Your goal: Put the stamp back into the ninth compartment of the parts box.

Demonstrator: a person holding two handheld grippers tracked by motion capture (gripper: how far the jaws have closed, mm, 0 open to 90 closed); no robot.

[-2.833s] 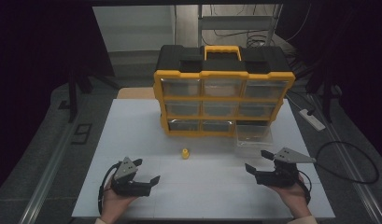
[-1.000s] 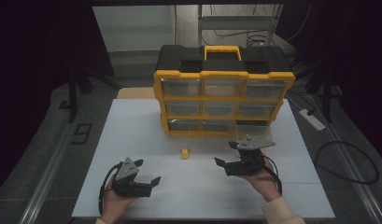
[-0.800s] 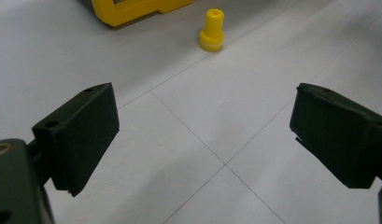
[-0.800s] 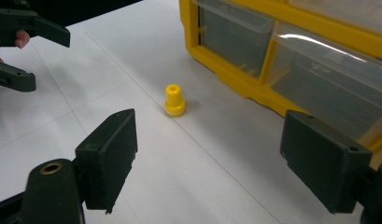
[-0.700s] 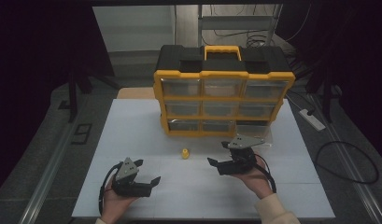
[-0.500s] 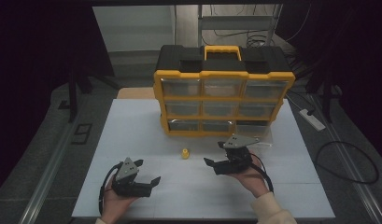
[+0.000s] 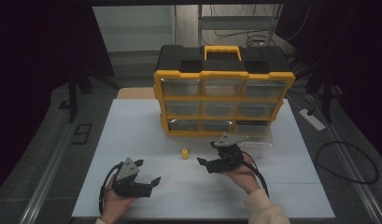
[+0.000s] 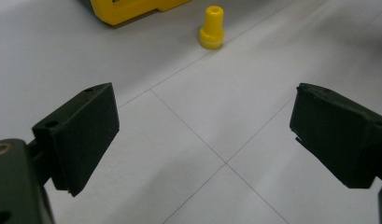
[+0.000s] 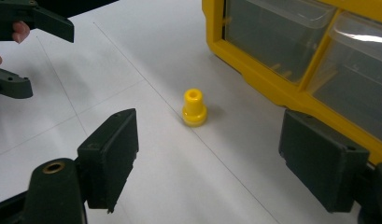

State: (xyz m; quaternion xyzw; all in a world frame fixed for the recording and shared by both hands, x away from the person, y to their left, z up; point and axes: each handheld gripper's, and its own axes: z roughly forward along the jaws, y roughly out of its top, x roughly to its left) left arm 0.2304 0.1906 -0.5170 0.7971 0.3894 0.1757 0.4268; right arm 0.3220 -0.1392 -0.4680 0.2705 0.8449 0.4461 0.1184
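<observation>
A small yellow plastic peg point(image 7: 185, 153) stands upright on the white table, just in front of the yellow and black drawer organizer point(image 7: 223, 95). My right gripper point(image 7: 205, 158) is open a short way to the peg's right, its jaws pointing left toward it. In the right gripper view the peg point(image 9: 194, 108) stands ahead between the wide-apart jaws, untouched. My left gripper point(image 7: 148, 172) rests open near the table's front left. From the left gripper view the peg point(image 8: 212, 27) is far ahead.
The organizer point(image 9: 291, 51) has clear drawers; one bottom-right drawer point(image 7: 253, 134) sticks out toward me, just behind my right gripper. A power strip point(image 7: 312, 119) and a looped cable point(image 7: 347, 161) lie off the table's right edge. Bare white tabletop point(image 7: 132, 130) spreads left of the peg.
My right gripper has travelled from the table's right side leftward and a little forward, ending close beside the yellow peg. The left gripper has stayed still.
</observation>
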